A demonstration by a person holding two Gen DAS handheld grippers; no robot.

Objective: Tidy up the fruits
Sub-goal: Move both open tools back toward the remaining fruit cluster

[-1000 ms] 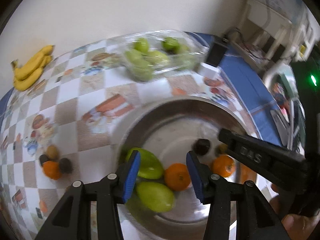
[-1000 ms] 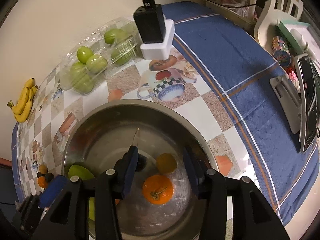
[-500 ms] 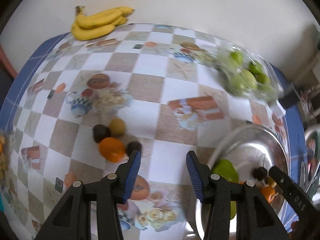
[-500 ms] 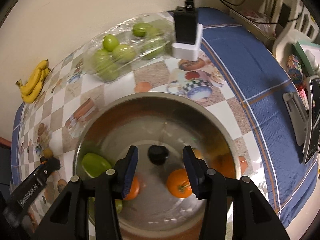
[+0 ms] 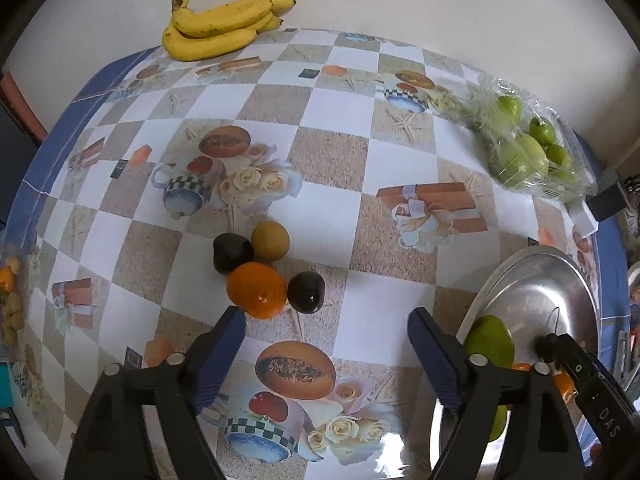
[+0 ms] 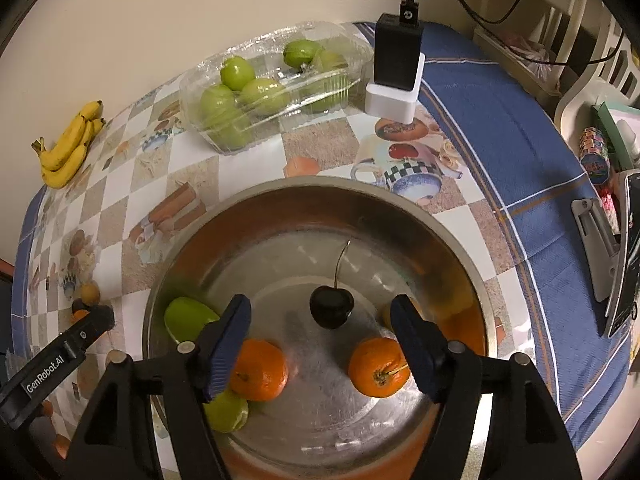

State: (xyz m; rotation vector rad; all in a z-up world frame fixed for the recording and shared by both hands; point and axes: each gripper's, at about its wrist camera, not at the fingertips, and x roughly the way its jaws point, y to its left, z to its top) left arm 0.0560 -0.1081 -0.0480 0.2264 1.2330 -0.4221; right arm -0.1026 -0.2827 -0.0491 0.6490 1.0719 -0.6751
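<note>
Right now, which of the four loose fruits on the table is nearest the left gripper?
The orange, at the front of the cluster, just beyond the open left gripper. Both dark fruits and the tan one lie farther back or to the side.

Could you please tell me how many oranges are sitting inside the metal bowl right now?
2: one orange lies behind the right gripper's left finger, another orange by its right finger. The fingers may hide more in the metal bowl.

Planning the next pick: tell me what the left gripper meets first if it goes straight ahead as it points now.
Probably the dark cherry, with the orange just left of it; both lie beyond the open jaws of the left gripper. Depth is unclear, so it may meet the tablecloth first.
</note>
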